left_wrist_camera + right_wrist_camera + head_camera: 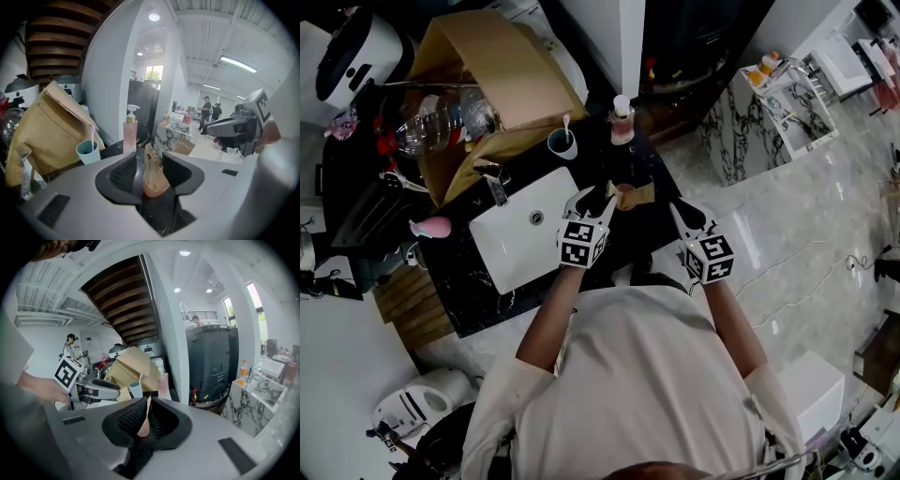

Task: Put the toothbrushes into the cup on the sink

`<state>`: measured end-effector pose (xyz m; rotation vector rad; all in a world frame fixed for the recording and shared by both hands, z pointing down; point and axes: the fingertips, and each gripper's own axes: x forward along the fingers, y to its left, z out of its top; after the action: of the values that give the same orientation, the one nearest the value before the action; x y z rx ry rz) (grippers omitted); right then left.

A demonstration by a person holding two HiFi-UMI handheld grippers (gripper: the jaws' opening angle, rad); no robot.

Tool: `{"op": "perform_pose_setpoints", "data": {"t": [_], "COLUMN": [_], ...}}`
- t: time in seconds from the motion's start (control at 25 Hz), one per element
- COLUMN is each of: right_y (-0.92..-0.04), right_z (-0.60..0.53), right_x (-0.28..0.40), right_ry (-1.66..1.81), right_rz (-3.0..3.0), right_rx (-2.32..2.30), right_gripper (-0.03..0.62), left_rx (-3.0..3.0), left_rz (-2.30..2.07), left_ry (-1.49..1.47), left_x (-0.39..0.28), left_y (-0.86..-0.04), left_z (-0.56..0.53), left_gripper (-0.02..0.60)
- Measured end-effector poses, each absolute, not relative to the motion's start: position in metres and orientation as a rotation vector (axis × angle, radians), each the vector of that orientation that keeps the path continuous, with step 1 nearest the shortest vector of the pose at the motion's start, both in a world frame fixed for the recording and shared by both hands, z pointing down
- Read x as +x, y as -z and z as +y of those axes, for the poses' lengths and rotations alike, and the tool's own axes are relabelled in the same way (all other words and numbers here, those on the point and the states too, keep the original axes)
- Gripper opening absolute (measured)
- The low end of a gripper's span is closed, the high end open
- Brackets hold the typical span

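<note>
A teal cup (562, 143) with one toothbrush (566, 124) in it stands on the black counter behind the white sink (511, 251). The same cup (87, 152) shows at the left of the left gripper view. Right of the sink stands a pink cup (625, 194) with a brown paper pack in it. My left gripper (592, 200) is open; in its own view the pink cup (154, 185) sits between the jaws, untouched. My right gripper (686, 214) hovers further right, shut, and I see nothing held; the pink cup (142, 423) shows through the slit.
A pink soap bottle (622, 122) stands at the counter's back edge. An open cardboard box (502, 66) and a clear plastic bottle (441, 122) crowd the back left. The faucet (495, 187) rises behind the sink. A marble stand (778, 103) is far right.
</note>
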<state>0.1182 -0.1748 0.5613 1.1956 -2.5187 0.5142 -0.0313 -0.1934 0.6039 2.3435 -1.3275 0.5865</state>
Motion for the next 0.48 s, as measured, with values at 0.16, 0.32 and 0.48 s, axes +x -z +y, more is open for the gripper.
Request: {"op": "perform_pose_setpoints", "data": {"t": [0.16, 0.32, 0.48], "right_y": [-0.552, -0.543, -0.533], "right_z": [-0.177, -0.175, -0.171], "right_x": [0.114, 0.110, 0.106], "right_ry": [-0.489, -0.464, -0.452], "right_rz": [-2.531, -2.545, -2.562], "right_rx": [1.201, 1.196, 1.199], "right_gripper": [0.051, 0.051, 0.051], "left_rx": [2.352, 2.360, 2.362], "left_rz": [-1.347, -1.361, -1.379], "left_ry": [-0.558, -0.531, -0.508], "left_x": [-0.038, -0.045, -0.053], "left_y": [-0.591, -0.580, -0.570], "left_z": [-0.189, -0.183, -0.174], "left_gripper": [0.167, 0.149, 0.132]}}
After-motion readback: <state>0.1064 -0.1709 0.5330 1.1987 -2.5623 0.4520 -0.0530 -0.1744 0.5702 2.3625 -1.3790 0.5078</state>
